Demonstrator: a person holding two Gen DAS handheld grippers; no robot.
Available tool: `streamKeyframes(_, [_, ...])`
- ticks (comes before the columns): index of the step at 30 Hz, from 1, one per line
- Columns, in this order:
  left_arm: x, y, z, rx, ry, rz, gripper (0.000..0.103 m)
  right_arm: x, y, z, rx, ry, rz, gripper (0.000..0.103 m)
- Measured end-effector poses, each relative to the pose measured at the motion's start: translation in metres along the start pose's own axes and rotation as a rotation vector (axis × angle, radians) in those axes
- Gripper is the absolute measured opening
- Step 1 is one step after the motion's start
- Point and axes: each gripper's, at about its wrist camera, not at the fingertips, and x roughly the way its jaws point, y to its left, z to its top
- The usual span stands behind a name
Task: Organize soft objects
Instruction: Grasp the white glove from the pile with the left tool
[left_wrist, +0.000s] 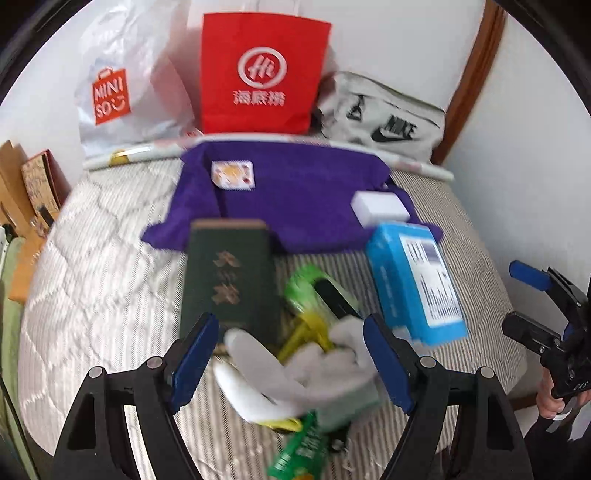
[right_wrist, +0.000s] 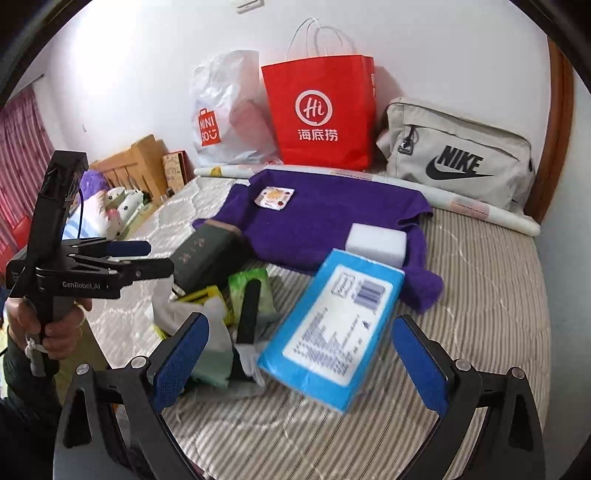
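a: white wall at the back, and along it a crinkled white plastic shopping bag (right_wrist: 225, 110), a red paper carrier bag with white handles (right_wrist: 321, 118) and a grey canvas pouch with a black logo (right_wrist: 458, 162). what's on the quilted striped mattress (right_wrist: 480, 295) in front of them?

b: a flat purple cloth (right_wrist: 325, 221) with a small patterned sachet (right_wrist: 274, 197) and a white foam block (right_wrist: 376, 240) on it. nearer me, a blue soft pack of tissues (right_wrist: 332, 332), a dark green hardback book (left_wrist: 231, 280), and a jumble of a white cotton glove (left_wrist: 295, 369), green wrappers (left_wrist: 317, 295) and a black stick-like thing (right_wrist: 249, 314).

a: which step do you reckon you're on?

b: the very start, i'd say. nothing looks sorted yet; the soft things lie mixed with the book.

a: and your tools?

b: my left gripper (left_wrist: 291, 365) hangs over the glove, fingers spread wide, pads either side of it but not pressing. my right gripper (right_wrist: 299, 365) is spread too, with the tissue pack's near end between the fingers, not pinched.

a: next move?

b: probably lower one tool and close on a soft item. the glove is tangled with wrappers, so i'd want to pinch only its fabric. where it should go i can't tell; one of the bags seems likely.
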Motion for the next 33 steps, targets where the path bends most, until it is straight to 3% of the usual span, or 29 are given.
streamKeyframes(9, [0.027, -0.034, -0.031, 0.102, 0.036, 0.006, 0.08, -0.009, -0.007, -0.03, 0.071, 0.007, 0.024, 0.099])
streamKeyframes(16, [0.053, -0.053, -0.046, 0.227, 0.035, 0.178, 0.081, 0.004, -0.009, -0.051, 0.132, 0.042, 0.028, 0.099])
streamKeyframes(20, [0.058, -0.054, -0.05, 0.242, 0.003, 0.2, 0.081, 0.011, -0.008, -0.062, 0.154, 0.042, 0.019, 0.099])
streamKeyframes(23, [0.053, -0.051, -0.053, 0.248, -0.027, 0.209, 0.064, 0.014, -0.006, -0.071, 0.175, 0.043, 0.013, 0.099])
streamKeyframes(25, [0.045, -0.047, -0.052, 0.23, -0.043, 0.184, 0.038, 0.016, -0.005, -0.076, 0.194, 0.044, 0.009, 0.099])
streamKeyframes(28, [0.031, -0.038, -0.049, 0.197, -0.055, 0.113, 0.014, 0.019, -0.005, -0.081, 0.216, 0.05, 0.006, 0.099])
streamKeyframes(33, [-0.003, -0.017, -0.042, 0.124, -0.111, 0.025, 0.014, 0.016, 0.004, -0.082, 0.221, 0.044, -0.01, 0.098])
